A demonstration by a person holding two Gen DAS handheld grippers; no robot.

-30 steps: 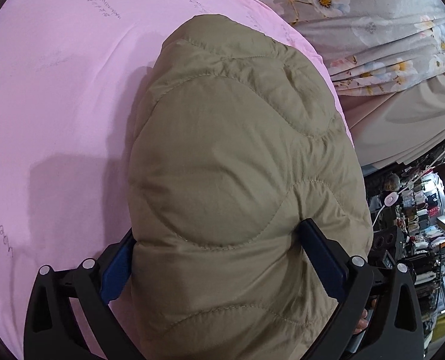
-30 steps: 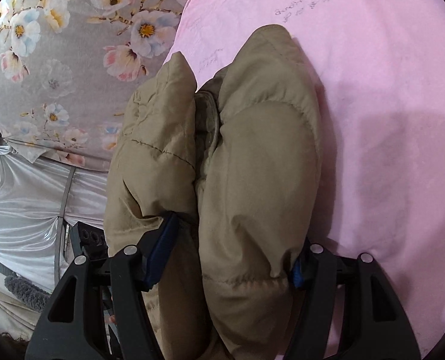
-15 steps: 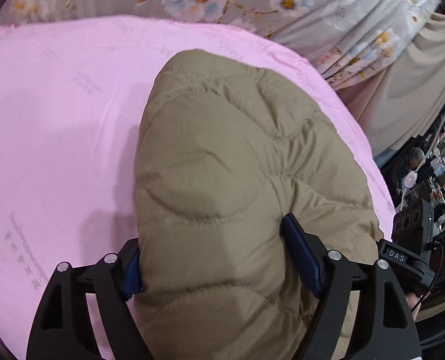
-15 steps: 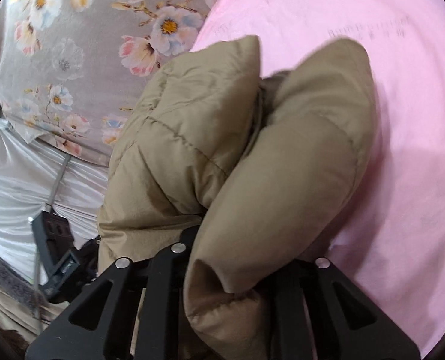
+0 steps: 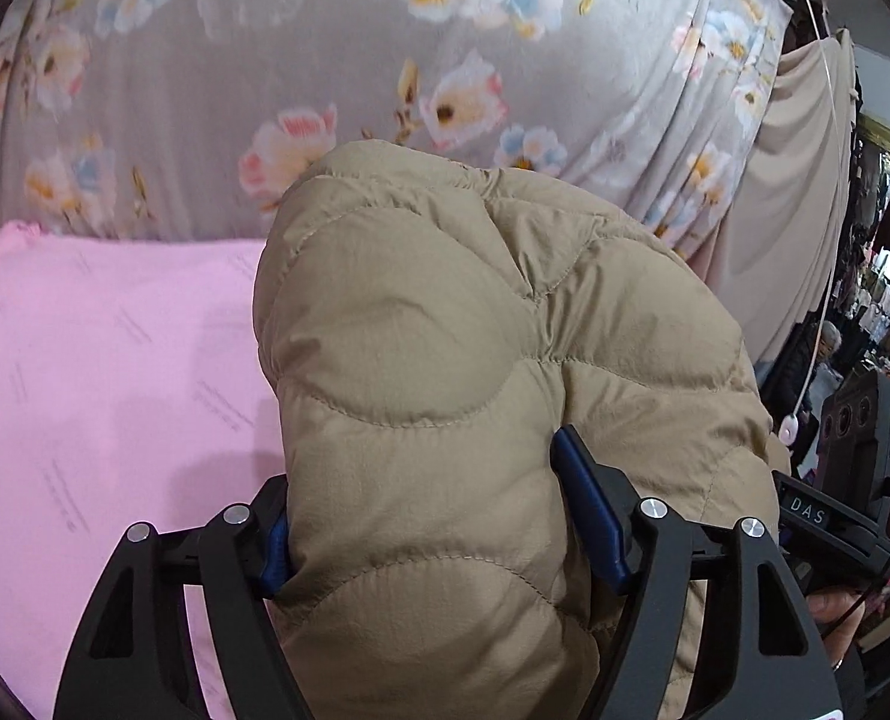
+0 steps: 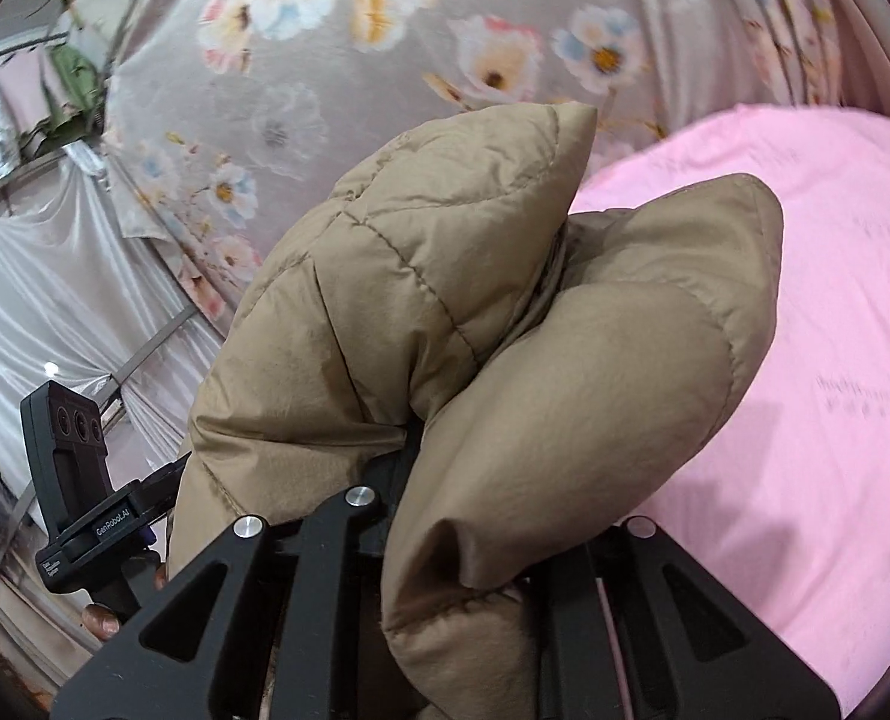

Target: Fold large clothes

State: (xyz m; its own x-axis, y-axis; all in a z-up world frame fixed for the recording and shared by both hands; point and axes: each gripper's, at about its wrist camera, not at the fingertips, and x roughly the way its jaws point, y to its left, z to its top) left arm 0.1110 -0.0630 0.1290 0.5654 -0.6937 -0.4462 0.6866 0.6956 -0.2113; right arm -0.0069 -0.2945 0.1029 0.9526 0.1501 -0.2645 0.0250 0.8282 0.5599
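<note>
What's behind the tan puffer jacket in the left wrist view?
Behind the tan puffer jacket: a grey floral curtain above, a pink sheet lower left. Whatever lies directly behind the jacket's bulk is covered.

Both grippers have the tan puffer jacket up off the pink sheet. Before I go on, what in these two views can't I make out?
- Right gripper pads: right wrist view, buried under the tan jacket.
- Left gripper, jaws closing on the jacket: left wrist view, only the blue pads' edges show.
- The jacket's lower part: both views, cut off by the bottom edge.
- Print on the pink sheet: too small and blurred.
</note>
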